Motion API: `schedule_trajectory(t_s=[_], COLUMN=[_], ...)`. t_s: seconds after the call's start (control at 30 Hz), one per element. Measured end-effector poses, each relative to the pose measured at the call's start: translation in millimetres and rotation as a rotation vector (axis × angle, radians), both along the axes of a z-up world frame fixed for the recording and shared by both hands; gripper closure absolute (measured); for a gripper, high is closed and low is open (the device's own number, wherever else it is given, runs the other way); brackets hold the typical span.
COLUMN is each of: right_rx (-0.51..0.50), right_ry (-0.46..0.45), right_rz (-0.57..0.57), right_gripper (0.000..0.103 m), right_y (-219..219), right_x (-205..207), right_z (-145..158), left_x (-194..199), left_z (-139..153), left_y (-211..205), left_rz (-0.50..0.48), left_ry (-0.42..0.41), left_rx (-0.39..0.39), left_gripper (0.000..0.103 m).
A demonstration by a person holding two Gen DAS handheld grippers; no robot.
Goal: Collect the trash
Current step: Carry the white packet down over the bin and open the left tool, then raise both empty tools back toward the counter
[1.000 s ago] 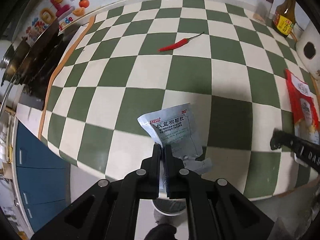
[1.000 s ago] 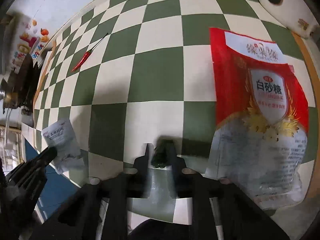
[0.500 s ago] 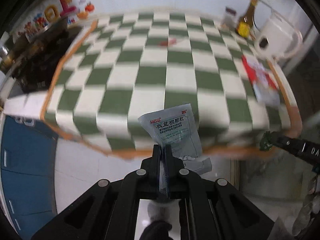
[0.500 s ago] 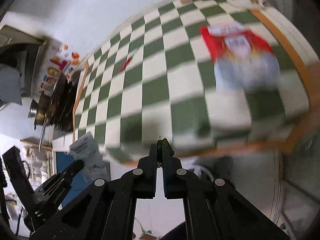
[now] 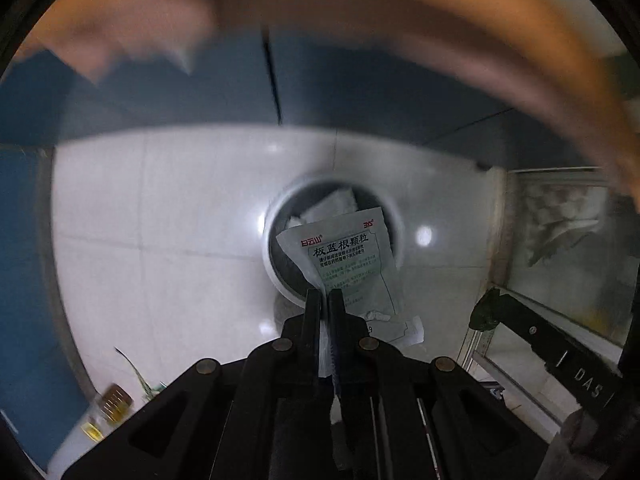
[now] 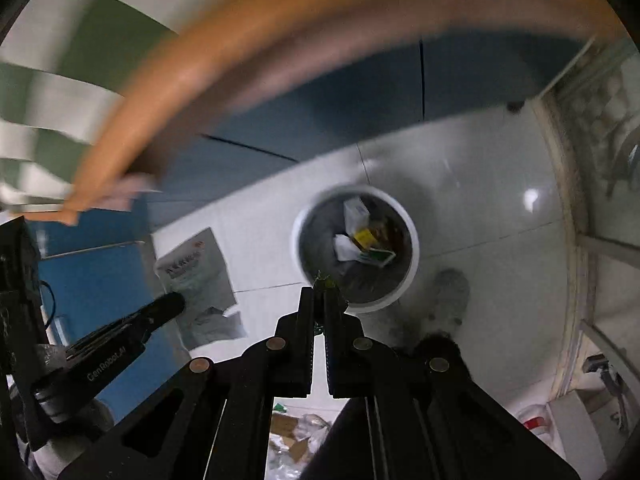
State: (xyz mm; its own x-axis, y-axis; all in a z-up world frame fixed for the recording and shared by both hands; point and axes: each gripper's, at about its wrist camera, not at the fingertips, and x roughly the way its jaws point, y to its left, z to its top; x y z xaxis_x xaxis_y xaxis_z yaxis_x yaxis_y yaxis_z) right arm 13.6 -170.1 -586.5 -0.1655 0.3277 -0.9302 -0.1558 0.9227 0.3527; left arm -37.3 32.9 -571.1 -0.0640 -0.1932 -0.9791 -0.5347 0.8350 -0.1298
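My left gripper is shut on a torn pale-green medicine sachet and holds it above a round white trash bin on the floor. In the right wrist view the same sachet hangs at the left in the left gripper. My right gripper is shut on a small green scrap, just over the near rim of the bin, which holds several wrappers.
White floor tiles surround the bin. Blue cabinet doors stand behind it under the orange counter edge. A glass panel is at the right. Small litter lies on the floor at left.
Both grippers have swung down from the checkered counter to the floor, each holding its piece. The trash bin now lies right beneath them.
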Motion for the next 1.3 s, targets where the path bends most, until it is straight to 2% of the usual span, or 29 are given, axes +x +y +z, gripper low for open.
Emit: schedule_trajectory(t_s=[0.03,0.1,0.13,0.2,0.23,0.3,0.4,0.53,0.6,0.63,0.67,0.7,0.73,0.8,0.87,0.9,0.93,1.13,1.3], right_rx=[-0.01,-0.023,-0.029,-0.039,-0.046,-0.043,-0.039,-0.066,-0.09,-0.106,-0.125,-0.144,-0.159,-0.19,-0.232,-0.249,-0.262,-0.294,-0.312], right_ry=[0.019,0.046,0.053,0.062,0.076,0.097,0.12,0.134,0.128,0.12,0.11,0.098,0.076,0.041,0.009,-0.005,-0.013,-0.045,-0.097], right_rz=[-0.005,-0.011,-0.012,-0.011,-0.015,-0.028,-0.02,0.023,0.042,0.061,0.079,0.092,0.105,0.131,0.159,0.173,0.181,0.194,0.214], right_gripper=[0.099,0.099,0.099,0.099,0.099,0.099,0.098,0.098,0.098,0.096,0.092,0.075,0.053,0.035,0.024,0.008,0.0,0.0,0.0], right_y=[0,0,-2,-4,-7,-8,-9,-7,-6,-4,-2,-1,1,4,6,7,8,5,6], right_x=[0,-1,-1,0,0,2,0,-7,-10,-12,-13,-14,-16,-18,-19,-20,-22,-29,-35], right_z=[-37,-89,-113,-146,-168,-193,-218,-234,-233,-232,-231,-230,-224,-215,-206,-202,-198,-176,-136], left_x=[0,-3,-4,-8,-10,-12,-17,-26,-31,-33,-36,-39,-41,-45,-49,-50,-51,-58,-62], left_z=[-32,-80,-110,-147,-163,-181,-201,-199,-189,-185,-179,-172,-167,-158,-149,-145,-140,-116,-87], left_y=[0,-2,-4,-8,-11,-13,-21,-24,-20,-18,-15,-12,-9,-2,4,4,5,3,2], left_rz=[0.013,0.024,0.028,0.032,0.031,0.018,-0.002,-0.018,-0.008,-0.004,0.003,0.008,0.013,0.023,0.02,0.015,0.008,0.0,0.004], left_ry=[0.016,0.047,0.063,0.085,0.097,0.112,0.13,0.134,0.122,0.117,0.109,0.096,0.084,0.071,0.075,0.073,0.07,0.058,0.039], left_rx=[-0.022,-0.044,-0.055,-0.073,-0.078,-0.075,-0.066,-0.038,-0.03,-0.016,0.008,0.033,0.051,0.081,0.116,0.135,0.154,0.193,0.199], left_gripper=[0.101,0.101,0.101,0.101,0.101,0.1,0.095,0.094,0.082,0.058,0.028,0.017,0.008,0.007,0.0,0.0,0.0,0.0,0.0])
